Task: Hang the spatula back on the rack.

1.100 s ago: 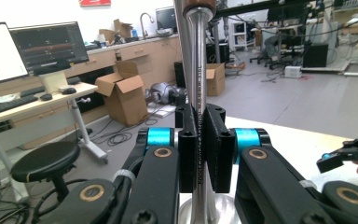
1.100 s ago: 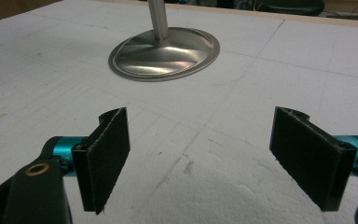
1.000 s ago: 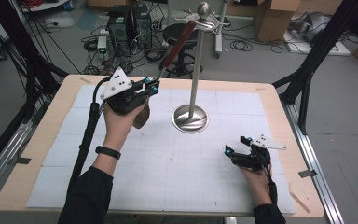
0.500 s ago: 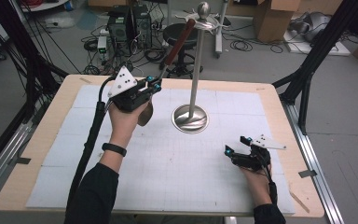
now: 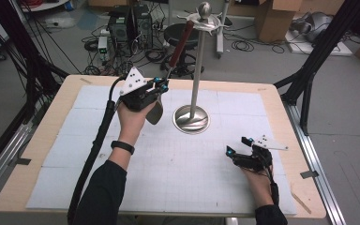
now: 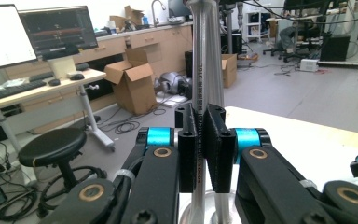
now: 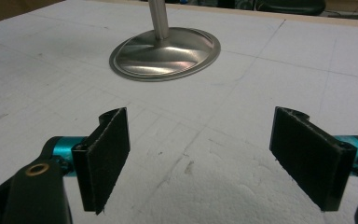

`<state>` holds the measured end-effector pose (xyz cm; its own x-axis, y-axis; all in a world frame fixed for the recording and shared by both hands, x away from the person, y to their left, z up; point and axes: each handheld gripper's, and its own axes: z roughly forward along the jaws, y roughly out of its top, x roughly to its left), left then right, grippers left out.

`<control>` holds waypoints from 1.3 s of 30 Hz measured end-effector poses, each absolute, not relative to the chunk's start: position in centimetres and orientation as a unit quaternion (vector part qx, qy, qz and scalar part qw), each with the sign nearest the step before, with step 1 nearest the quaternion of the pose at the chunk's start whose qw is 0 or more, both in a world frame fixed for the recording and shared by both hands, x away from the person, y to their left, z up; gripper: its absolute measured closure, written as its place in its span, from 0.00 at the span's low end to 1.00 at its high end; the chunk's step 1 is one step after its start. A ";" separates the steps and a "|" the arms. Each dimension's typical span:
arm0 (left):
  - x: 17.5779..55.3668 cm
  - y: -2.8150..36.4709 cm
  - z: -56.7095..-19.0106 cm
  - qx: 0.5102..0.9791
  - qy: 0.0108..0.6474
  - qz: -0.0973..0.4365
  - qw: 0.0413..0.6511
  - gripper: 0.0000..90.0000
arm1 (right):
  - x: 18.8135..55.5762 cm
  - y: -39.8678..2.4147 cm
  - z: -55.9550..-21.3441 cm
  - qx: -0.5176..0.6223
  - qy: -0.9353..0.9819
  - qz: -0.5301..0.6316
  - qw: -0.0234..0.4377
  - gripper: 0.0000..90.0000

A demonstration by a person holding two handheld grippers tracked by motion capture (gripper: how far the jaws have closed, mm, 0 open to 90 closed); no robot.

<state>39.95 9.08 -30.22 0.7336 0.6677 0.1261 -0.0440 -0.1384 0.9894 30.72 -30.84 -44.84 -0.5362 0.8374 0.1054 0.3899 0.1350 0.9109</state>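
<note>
The left gripper [image 5: 161,86] clamps the rigid, probably slick metal spoon [image 5: 171,65] mid-shank; the right gripper [image 5: 238,146] rests wide open.

A wooden table [image 5: 37,149] has a white mat [image 5: 187,180] with thin lines on top. Behind the table, on the grey floor [image 5: 347,117], stands a round black stool [image 5: 177,33]. Two dark computer boxes [image 5: 127,22] sit just beside it, with black cables [image 5: 241,45] lying near. A brown cardboard box [image 5: 273,18] sits farther right. Black metal legs [image 5: 309,75] stand at the table's right side. Across the room, two screens [image 6: 58,30] and a keyboard [image 6: 14,88] sit on a desk [image 6: 42,91]
</note>
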 end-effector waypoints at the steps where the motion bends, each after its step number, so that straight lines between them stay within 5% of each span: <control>1: 40.0 9.0 -30.2 0.698 0.225 0.288 0.616 0.93 | 30.7 -30.8 -44.8 0.428 0.719 0.501 0.223 0.21; 12: 40.4 8.3 -30.5 0.711 0.211 0.279 0.610 0.91 | 30.7 -30.8 -44.8 0.427 0.718 0.502 0.224 0.21; 24: 38.5 10.6 -29.7 0.733 0.218 0.253 0.592 0.36 | 30.7 -30.8 -44.8 0.424 0.720 0.500 0.226 0.21; 39: 33.0 21.1 -31.9 0.750 0.244 0.254 0.560 0.26 | 30.7 -30.7 -44.8 0.425 0.721 0.497 0.230 0.21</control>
